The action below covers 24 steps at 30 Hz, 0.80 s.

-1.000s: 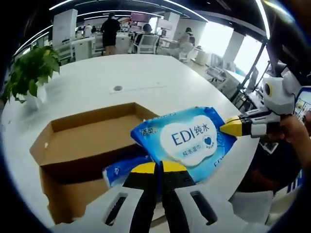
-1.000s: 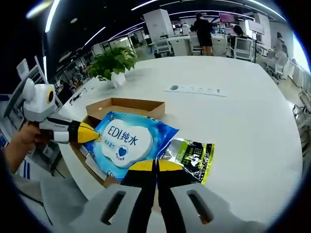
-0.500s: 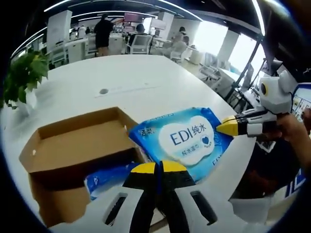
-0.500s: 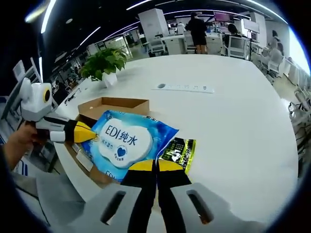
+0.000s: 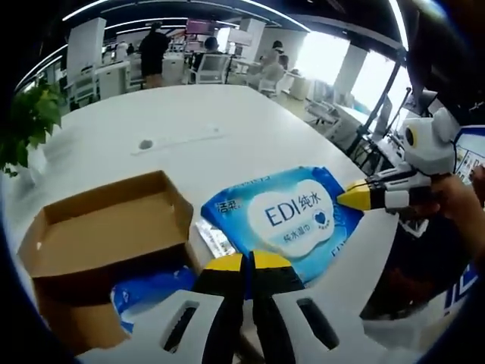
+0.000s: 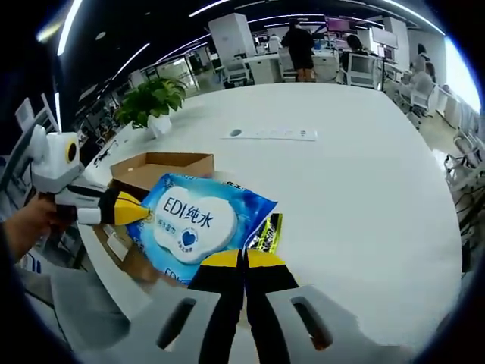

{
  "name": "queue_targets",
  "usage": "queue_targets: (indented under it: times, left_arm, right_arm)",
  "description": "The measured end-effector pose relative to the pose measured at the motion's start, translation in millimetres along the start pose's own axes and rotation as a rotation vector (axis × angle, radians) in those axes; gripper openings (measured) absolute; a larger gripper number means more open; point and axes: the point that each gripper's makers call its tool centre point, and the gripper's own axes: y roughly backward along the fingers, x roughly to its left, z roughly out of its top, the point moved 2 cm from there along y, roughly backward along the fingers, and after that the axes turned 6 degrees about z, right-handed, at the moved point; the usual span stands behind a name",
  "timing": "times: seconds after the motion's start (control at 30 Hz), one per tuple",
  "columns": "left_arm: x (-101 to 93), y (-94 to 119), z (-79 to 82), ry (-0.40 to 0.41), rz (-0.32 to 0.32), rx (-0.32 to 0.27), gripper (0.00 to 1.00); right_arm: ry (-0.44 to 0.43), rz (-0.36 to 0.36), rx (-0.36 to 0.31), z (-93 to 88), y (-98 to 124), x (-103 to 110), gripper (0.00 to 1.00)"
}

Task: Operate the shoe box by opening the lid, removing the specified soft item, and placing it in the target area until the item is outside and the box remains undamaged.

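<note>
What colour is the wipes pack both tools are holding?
The wipes pack is blue with a white label, clearest in the left gripper view.

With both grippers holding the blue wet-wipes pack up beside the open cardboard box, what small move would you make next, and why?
Probably lower the blue wet-wipes pack onto the bare white table, away from the brown cardboard box. The left gripper and right gripper are each shut on an edge of the pack, which hangs clear of the box, so removal looks done and only placing remains.
</note>
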Motion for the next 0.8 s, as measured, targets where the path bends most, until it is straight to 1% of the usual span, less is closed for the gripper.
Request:
queue_targets:
  times: [0.13,0.27,0.33,0.4,0.43,0.53,0.7,0.73,0.77,0.8]
  left_arm:
    - [1.2,-8.4,-1.9,-0.018,0.008,0.015,0.00]
    - [2.9,-15.7,-5.9,-0.027,0.017,0.041,0.00]
    - [4.4,-20.4,-8.8,-0.045,0.026,0.056,0.00]
    - [6.3,-24.7,-11.3,-0.075,0.039,0.069,0.00]
    - [8.0,-26.3,-11.8,-0.122,0.052,0.074,0.00]
    - [6.4,-31.1,-13.8,-0.173,0.064,0.089,0.00]
    - [6.0,-41.2,-16.0,-0.269,0.079,0.121,0.00]
    - [5.3,-43.1,-16.1,-0.278,0.081,0.125,0.00]
    - [5.3,-45.7,-16.2,-0.308,0.084,0.132,0.00]
    - [4.9,-47.4,-16.9,-0.319,0.086,0.141,0.00]
  right_arm:
    - [-0.008,0.000,0.002,-4.0,-8.7,-7.4,0.00]
    - [-0.016,0.003,0.015,-10.2,-18.2,-12.8,0.00]
    - [-0.011,0.003,0.019,-12.3,-22.9,-14.7,0.00]
    - [-0.007,0.003,0.025,-14.5,-28.7,-16.9,0.00]
    - [0.000,0.001,0.030,-15.9,-31.7,-17.9,0.00]
    - [0.019,-0.003,0.046,-19.0,-39.1,-22.4,0.00]
    - [0.020,-0.008,0.053,-21.1,-44.9,-28.3,0.00]
    - [0.026,-0.012,0.055,-21.2,-46.0,-30.0,0.00]
    - [0.031,-0.015,0.056,-21.3,-46.8,-31.2,0.00]
    - [0.035,-0.017,0.058,-21.7,-48.1,-32.7,0.00]
